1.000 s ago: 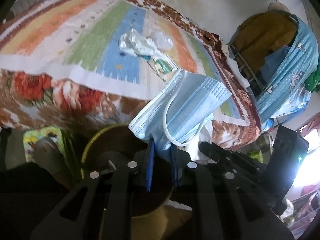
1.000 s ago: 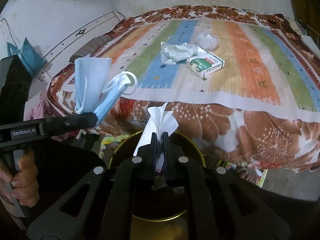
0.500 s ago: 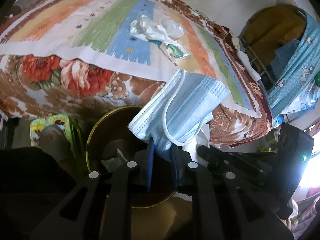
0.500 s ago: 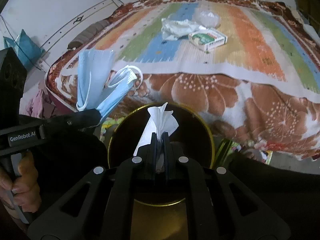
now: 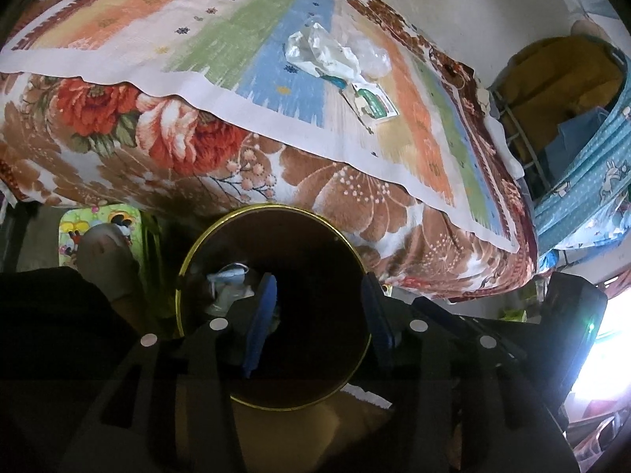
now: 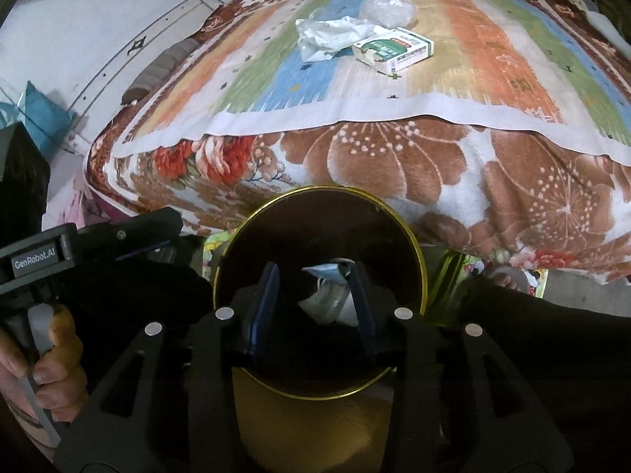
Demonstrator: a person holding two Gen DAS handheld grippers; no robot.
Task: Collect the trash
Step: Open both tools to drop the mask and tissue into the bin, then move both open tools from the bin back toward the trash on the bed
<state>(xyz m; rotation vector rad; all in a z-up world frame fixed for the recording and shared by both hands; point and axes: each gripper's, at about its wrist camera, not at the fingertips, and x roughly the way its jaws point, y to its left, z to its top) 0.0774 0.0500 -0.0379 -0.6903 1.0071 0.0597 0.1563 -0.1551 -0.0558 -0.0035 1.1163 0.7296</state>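
left gripper [image 5: 317, 317] over bin [image 5: 357, 254], fingers opening, nothing between them; mask [image 5: 230, 274] down in bin, left of fingers. right gripper [image 6: 313, 307] over same bin, fingers opening, empty; mask and tissue [image 6: 327, 305] below, seen through gap. remaining trash on bed [image 6: 453, 165]: wrapper [image 6: 329, 37], bag [image 6: 388, 10], box [image 6: 394, 50], up and ahead of both, box long axis running left-right, tilted. right gripper judged nearer.

Dim fisheye views, dark curved corners, window glare blown out at right.

Open bin mouth [image 6: 421, 272] below (bed edge [image 6: 394, 157] behind)
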